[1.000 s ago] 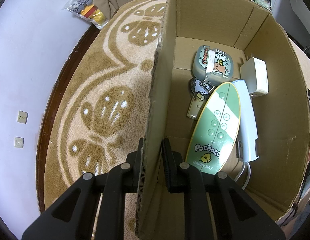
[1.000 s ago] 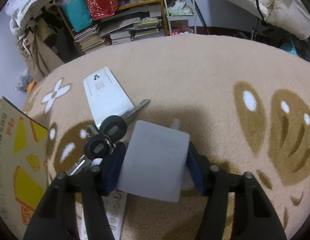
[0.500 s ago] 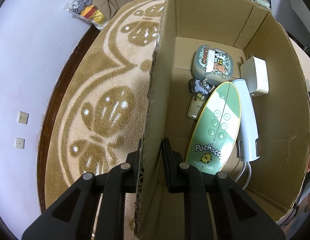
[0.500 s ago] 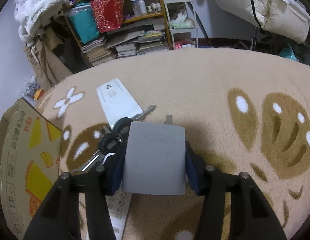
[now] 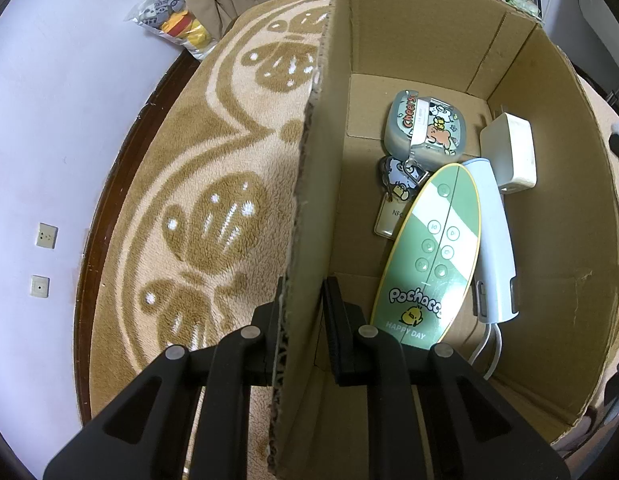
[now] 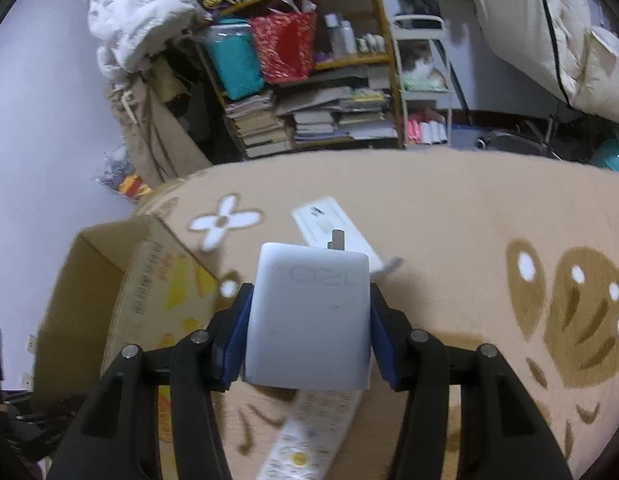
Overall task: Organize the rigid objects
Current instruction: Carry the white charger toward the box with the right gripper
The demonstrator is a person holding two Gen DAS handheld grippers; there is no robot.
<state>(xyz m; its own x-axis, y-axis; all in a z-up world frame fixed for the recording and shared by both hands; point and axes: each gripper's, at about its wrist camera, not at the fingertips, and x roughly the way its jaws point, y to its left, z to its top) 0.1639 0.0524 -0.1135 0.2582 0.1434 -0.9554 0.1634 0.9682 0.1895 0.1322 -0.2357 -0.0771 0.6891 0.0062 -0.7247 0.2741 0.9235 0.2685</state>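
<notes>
Lived-in home, looks like a bedroom or spare room. Plush patterned rug (image 6: 449, 208) on the floor, wooden shelf (image 6: 305, 76) crammed with stacked books (image 6: 261, 128) and bottles (very cluttered), white puffy jacket (image 6: 137, 4) piled on top, bagged plush toys (image 5: 171, 20) by the wall.

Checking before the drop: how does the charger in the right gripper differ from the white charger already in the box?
The held charger is pale grey, clamped in the right gripper above the rug; the boxed charger is cream-white and lies on the floor of the cardboard box. The held one shows a prong at its far end; the boxed one shows a port on its near end. Both are rounded, blocky adapters.
</notes>
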